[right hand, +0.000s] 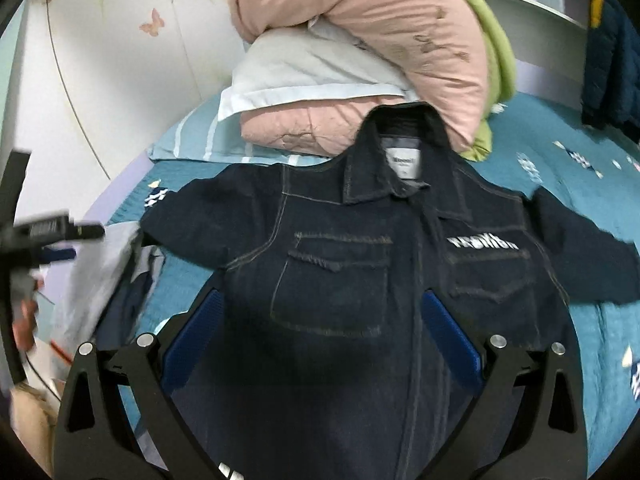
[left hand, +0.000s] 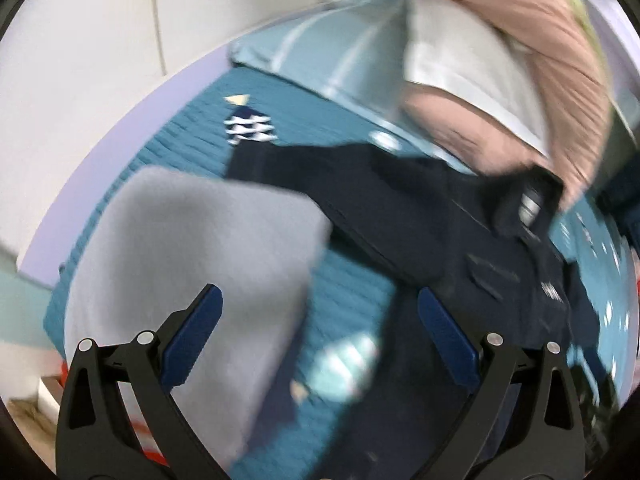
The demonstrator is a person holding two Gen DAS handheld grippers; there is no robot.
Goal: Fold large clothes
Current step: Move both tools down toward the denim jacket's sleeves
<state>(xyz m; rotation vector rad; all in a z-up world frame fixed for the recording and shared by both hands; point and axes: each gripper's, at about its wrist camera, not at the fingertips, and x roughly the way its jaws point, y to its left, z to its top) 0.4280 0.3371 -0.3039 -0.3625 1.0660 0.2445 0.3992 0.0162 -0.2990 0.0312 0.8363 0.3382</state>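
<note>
A dark navy denim jacket (right hand: 340,280) lies face up on the teal bedspread (right hand: 560,152), sleeves spread to both sides, collar toward the pillows. My right gripper (right hand: 320,312) is open and empty, hovering over the jacket's chest. My left gripper (left hand: 320,308) is open and empty, above the bed between a grey folded garment (left hand: 192,248) and the jacket (left hand: 420,216), which lies to its right. The left gripper also shows at the left edge of the right wrist view (right hand: 52,232). The left wrist view is blurred.
A pink quilt (right hand: 360,28), a white pillow (right hand: 300,76) and a green blanket (right hand: 496,52) are piled at the head of the bed. A white wall (right hand: 100,60) runs along the left. A blue jacket (right hand: 612,60) hangs at the far right.
</note>
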